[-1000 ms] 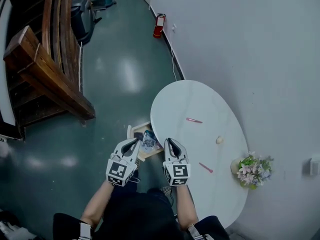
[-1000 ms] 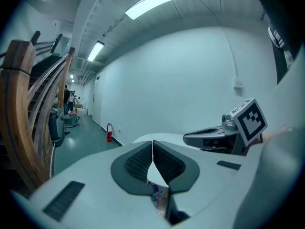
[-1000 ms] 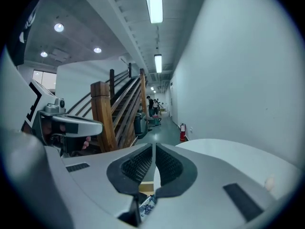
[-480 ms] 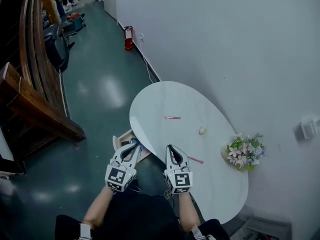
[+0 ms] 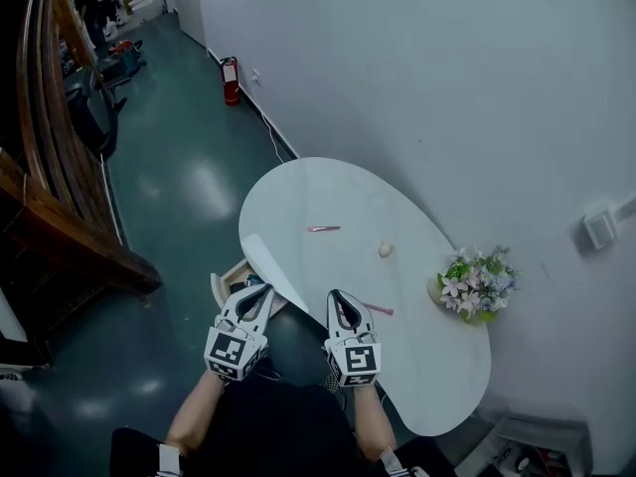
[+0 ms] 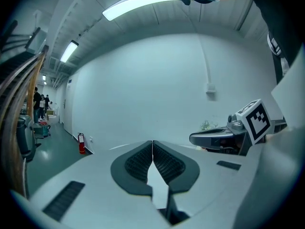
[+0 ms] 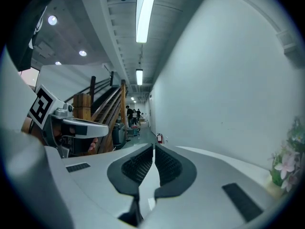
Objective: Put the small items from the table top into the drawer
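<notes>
Tools: left tool (image 5: 260, 294), right tool (image 5: 343, 302) shut, risen above drawer (image 5: 228, 283).

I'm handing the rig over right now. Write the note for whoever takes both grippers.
Left gripper: shut, empty.
Right gripper: shut, empty.
On the white table: far pink stick, small cream lump, near pink stick just ahead of the right gripper. The flowers are by the wall.
Done: drawer open below the table's left edge; contents unclear.
Left: all three small items go into it.
</notes>
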`<state>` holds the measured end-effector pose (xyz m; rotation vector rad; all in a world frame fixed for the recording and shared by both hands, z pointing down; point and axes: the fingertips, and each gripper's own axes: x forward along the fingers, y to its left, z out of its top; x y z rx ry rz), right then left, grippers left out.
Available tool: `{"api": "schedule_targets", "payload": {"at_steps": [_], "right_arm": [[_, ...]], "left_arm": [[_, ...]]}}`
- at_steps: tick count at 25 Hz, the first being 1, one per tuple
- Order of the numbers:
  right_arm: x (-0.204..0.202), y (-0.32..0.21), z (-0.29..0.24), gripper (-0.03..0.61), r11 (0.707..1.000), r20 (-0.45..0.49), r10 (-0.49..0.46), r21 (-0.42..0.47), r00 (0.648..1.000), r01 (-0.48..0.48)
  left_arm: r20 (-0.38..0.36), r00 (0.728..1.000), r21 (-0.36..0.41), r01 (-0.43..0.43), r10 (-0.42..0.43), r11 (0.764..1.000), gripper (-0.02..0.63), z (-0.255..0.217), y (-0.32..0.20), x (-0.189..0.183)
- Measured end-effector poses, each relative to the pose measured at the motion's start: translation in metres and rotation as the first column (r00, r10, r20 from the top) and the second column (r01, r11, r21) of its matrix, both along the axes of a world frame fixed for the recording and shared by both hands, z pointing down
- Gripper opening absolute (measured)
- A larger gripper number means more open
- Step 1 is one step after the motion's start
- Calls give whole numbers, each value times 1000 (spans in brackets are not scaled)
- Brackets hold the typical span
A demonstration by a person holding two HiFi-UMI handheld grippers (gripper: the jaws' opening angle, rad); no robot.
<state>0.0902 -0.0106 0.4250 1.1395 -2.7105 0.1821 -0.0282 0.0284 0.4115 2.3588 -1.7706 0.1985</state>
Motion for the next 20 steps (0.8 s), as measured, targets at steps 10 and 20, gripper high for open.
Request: {"api": "schedule_targets", "payload": {"at_steps": [10, 20], "right_arm": [[13, -3, 7, 40, 1000, -7, 23, -17, 1000, -23], [76, -11, 36, 40, 982, -34, 166, -82, 986, -168]], "left_arm": [[-35, 999, -12, -17, 17, 1000, 20, 5, -7, 12], [-30, 988, -75, -154, 153, 985, 20, 30, -28, 67]]}}
